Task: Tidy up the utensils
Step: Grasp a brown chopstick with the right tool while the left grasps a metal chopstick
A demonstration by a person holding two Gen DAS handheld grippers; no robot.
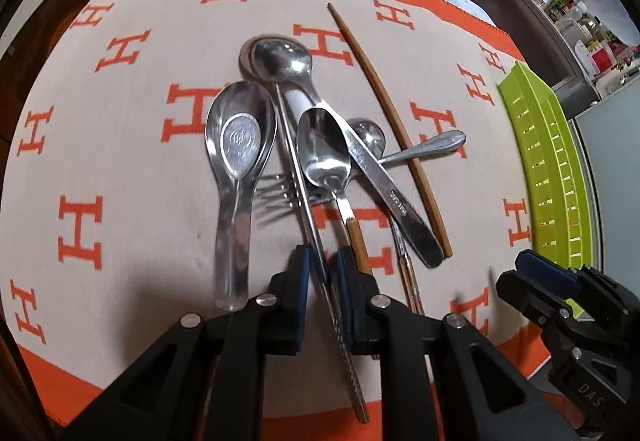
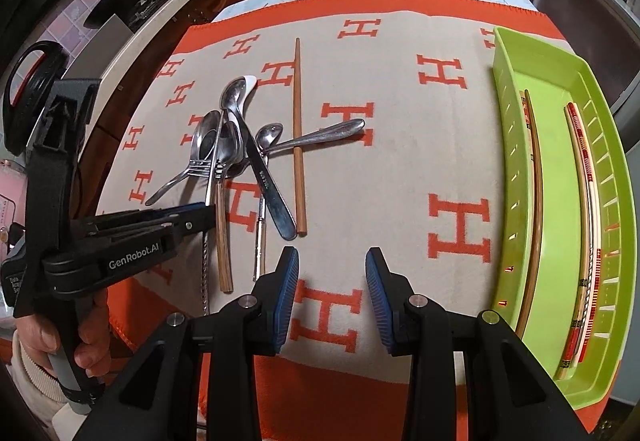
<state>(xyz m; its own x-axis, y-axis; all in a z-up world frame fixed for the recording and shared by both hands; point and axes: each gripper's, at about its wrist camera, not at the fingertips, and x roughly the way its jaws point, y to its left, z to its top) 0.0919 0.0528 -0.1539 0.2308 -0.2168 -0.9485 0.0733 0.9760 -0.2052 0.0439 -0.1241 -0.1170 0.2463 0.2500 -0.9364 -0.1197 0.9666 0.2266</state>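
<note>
Your left gripper point(image 1: 323, 269) pinched a metal chopstick point(image 1: 308, 209) in the utensil pile.
Its fingers point(image 1: 301, 269) were nearly together, clamped on that thin rod among spoons point(image 1: 240, 137) and a fork point(image 1: 276, 195) mid-worktop. Your right gripper point(image 2: 332, 293) hovered over the orange blanket point(image 2: 400, 145), fingers apart, empty. The green tray point(image 2: 556, 209) sat at the right edge, holding chopsticks point(image 2: 536, 201).

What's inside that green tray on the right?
The green tray holds chopsticks: a brown one and a red-and-white patterned pair. Its near end is hidden behind the gripper.
</note>
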